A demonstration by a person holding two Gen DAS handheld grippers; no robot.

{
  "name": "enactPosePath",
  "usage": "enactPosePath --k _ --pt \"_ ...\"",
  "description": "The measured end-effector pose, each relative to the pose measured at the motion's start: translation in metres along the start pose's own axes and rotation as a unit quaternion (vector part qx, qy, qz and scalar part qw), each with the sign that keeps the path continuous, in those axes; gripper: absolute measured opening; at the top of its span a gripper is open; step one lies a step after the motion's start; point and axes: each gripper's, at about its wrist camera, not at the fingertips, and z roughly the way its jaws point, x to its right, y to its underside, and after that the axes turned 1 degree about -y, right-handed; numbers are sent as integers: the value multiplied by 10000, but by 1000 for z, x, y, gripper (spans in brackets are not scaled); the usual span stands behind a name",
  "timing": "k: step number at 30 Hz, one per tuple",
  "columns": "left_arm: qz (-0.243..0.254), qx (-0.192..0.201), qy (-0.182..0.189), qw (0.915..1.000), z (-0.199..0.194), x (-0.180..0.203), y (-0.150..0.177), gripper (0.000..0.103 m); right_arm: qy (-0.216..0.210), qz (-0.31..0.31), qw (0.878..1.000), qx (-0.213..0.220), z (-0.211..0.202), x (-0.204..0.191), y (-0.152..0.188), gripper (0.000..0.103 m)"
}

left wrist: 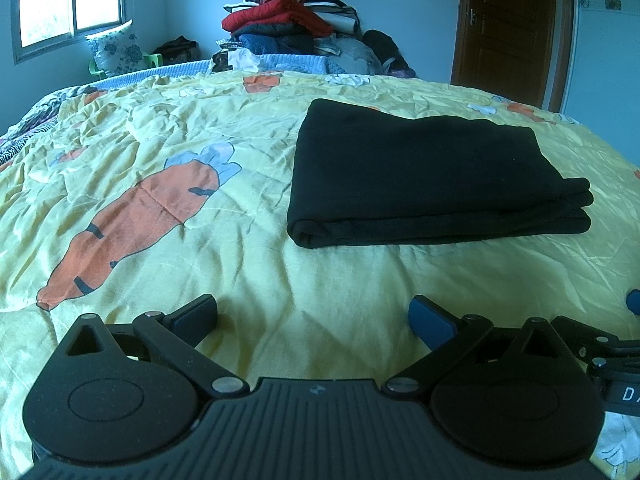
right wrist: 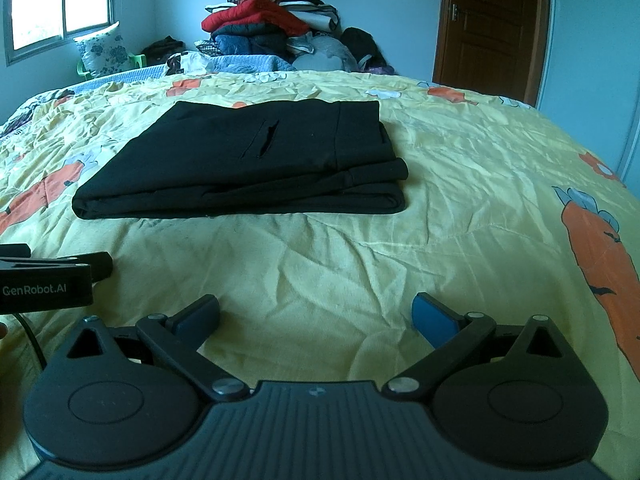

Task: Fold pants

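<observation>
- The left gripper [left wrist: 314, 314] is hovering low over the bedspread [left wrist: 280, 280] with its fingers spread wide, gripping nothing.
- The right gripper [right wrist: 316, 314] is sitting just beside it, equally wide apart and carrying nothing; its blue pads [right wrist: 434, 318] are facing inward above bare cloth.
- The black pants [right wrist: 248, 160] are lying folded in a flat stack on the bed ahead of both grippers, apart from them, with a pocket slit showing on top.
- Nothing is lying between the fingers and the pants except wrinkled yellow fabric printed with orange carrots [left wrist: 136, 220].
- Farther back, a heap of clothes [left wrist: 288, 20] is rising against the wall, with a floral pillow [left wrist: 116, 50] under the window [left wrist: 68, 0] and a brown door [left wrist: 508, 28] standing to the right.
</observation>
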Motion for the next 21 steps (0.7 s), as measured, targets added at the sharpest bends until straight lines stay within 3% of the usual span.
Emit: enactPosePath --k 21 --pt "-12 -4 39 10000 1 0 0 103 -3 4 10000 0 0 0 0 103"
